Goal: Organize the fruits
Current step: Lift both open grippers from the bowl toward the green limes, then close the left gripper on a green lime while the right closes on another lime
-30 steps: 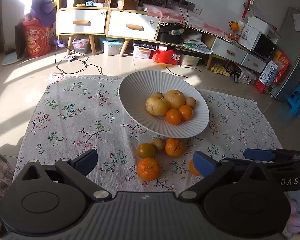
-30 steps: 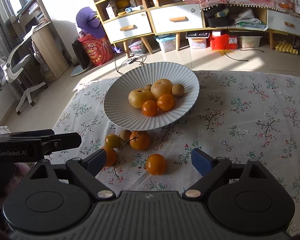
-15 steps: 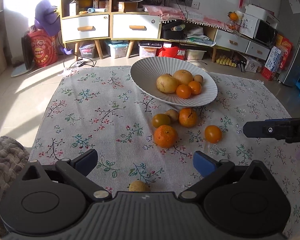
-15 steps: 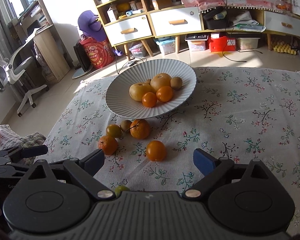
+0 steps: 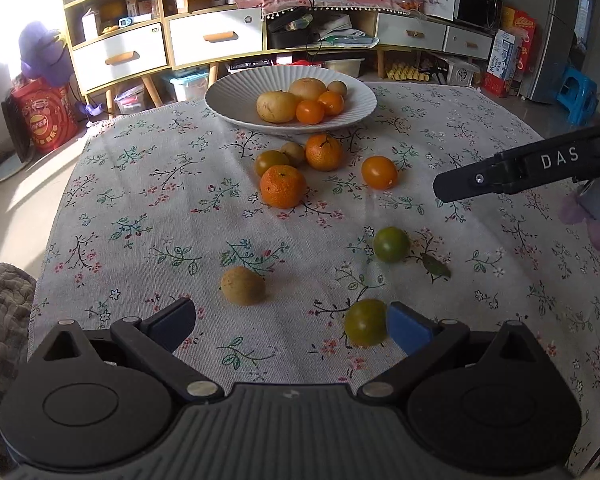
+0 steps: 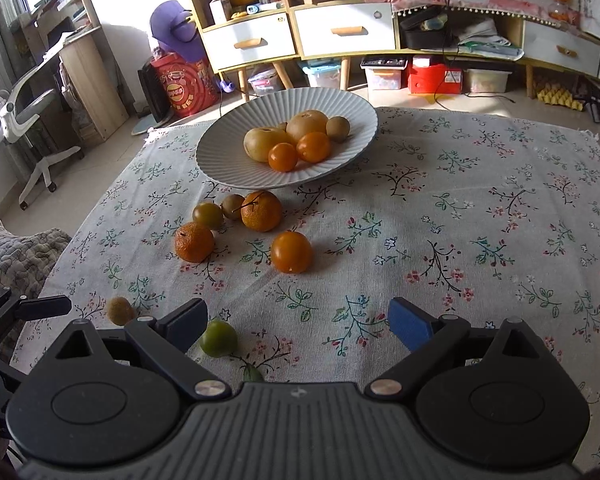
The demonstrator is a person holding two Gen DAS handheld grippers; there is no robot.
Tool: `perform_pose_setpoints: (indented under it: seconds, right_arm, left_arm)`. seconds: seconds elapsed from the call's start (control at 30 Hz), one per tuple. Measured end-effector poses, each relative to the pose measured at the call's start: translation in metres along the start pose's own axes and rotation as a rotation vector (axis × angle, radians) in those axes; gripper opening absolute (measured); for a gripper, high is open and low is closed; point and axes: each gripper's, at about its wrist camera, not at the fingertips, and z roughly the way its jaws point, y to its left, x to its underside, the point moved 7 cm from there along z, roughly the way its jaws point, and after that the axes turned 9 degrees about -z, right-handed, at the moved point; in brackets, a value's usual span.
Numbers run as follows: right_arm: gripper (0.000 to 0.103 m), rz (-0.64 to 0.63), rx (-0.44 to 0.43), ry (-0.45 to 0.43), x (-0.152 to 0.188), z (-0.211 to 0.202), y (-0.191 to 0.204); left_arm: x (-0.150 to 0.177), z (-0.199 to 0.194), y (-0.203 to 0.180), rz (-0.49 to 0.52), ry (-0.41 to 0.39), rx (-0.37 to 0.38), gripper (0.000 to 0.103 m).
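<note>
Both grippers hung low over the near edge of the flowered cloth (image 5: pixel 148 184), each with its jaws spread wide and nothing between them. The left gripper (image 5: pixel 290 322) had a green fruit (image 5: pixel 366 322) right against its blue right-hand pad (image 5: pixel 408 328), and a brown fruit (image 5: pixel 243 285) lay just beyond its left finger. The right gripper (image 6: pixel 296 322) had another green fruit (image 6: pixel 218 338) beside its left finger, and a leaf (image 6: pixel 252 372) lay close to that.

The bowl (image 5: pixel 228 98) stood at the far side, with five or so fruits heaped in its middle. In front of it lay a loose cluster: two mandarins (image 5: pixel 283 186), a smooth orange (image 5: pixel 379 172) to the right, and two small dull ones tucked between. Three strays lay near, well apart from the bowl.

The risk, as I judged it, was rolling. These were round things on a cloth, and the green one touching the pad would skate off sideways if the jaws closed off-centre or the pad nudged it first. It lay near the table's edge, so a roll toward me could take it to the floor. The two grippers were also close together, and reaching for neighbouring fruits at once might knock one against the other. At the bowl, a fruit dropped onto the heap could bounce out over the shallow rim. Squeezing hard might bruise the softer ones.
</note>
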Motion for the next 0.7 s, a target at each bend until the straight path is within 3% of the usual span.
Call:
perform_pose_setpoints:
  seconds: [0.23,0.47,0.57,0.7]
  right_arm:
    - [0.097,-0.109,0.027,0.055,0.015,0.012,0.02]
    - [0.097,-0.168,0.001,0.087,0.023,0.019,0.033]
    - [0.096,-0.171,-0.007,0.093,0.024,0.024,0.036]
    - [0.094,-0.184,-0.015,0.093,0.024,0.027,0.041]
  left_arm:
    - [0.015,0.009,-0.017,0.066,0.047,0.026,0.094]
    - [0.02,0.011,-0.019,0.04,0.04,0.044,0.093]
    - [0.02,0.012,-0.022,0.034,0.03,0.06,0.088]
    - [0.018,0.01,-0.024,0.031,0.018,0.083,0.071]
